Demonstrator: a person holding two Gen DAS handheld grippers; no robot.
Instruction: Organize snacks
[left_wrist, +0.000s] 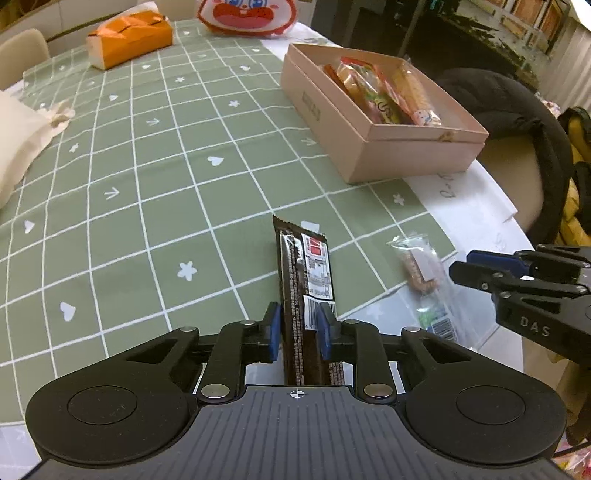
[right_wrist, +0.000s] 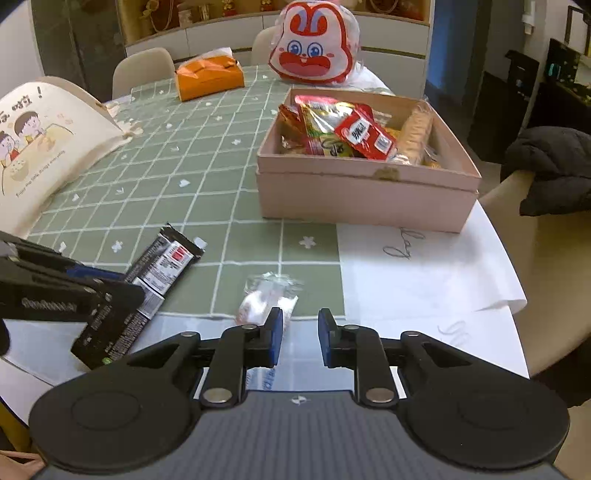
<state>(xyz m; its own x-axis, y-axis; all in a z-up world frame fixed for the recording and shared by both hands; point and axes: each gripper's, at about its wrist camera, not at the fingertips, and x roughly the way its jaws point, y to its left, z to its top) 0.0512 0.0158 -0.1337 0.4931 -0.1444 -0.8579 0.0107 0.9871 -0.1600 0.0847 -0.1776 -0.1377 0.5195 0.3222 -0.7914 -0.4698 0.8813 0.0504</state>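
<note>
**Two snacks left on the table, one box to fill**

The left gripper (left_wrist: 299, 328) is at the bottom middle of its own view. Its blue pads are pressed on both sides of a dark chocolate bar (left_wrist: 295, 266). It holds the bar near the close end. The rest of the bar points up the frame over the green tablecloth (left_wrist: 147, 166).

The bar looks light and fairly stiff. Its wrapper is shiny, so it may slip. It could also snap if it is squeezed too hard. I think a hold nearer the middle would stop it from tipping.

The right gripper (right_wrist: 300, 332) is at the bottom middle of its view. Its jaws are pulled in as narrow as they go. I see nothing clearly between them. A small clear snack packet (right_wrist: 266, 299) lies just beside the left pad and partly under it. I cannot tell if the pads pinch its thin film.

That packet looks very light, soft and crinkly. The snack inside may crumble. I would take it by the fat middle and not by the flat end.

The pink box (right_wrist: 332, 192) sits in the upper right of that view, well apart from both snacks. It is open. Inside are a red packet (right_wrist: 364, 136), a roll of biscuits (right_wrist: 415, 133) and other bright wrappers. There still looks to be room on top.
</note>
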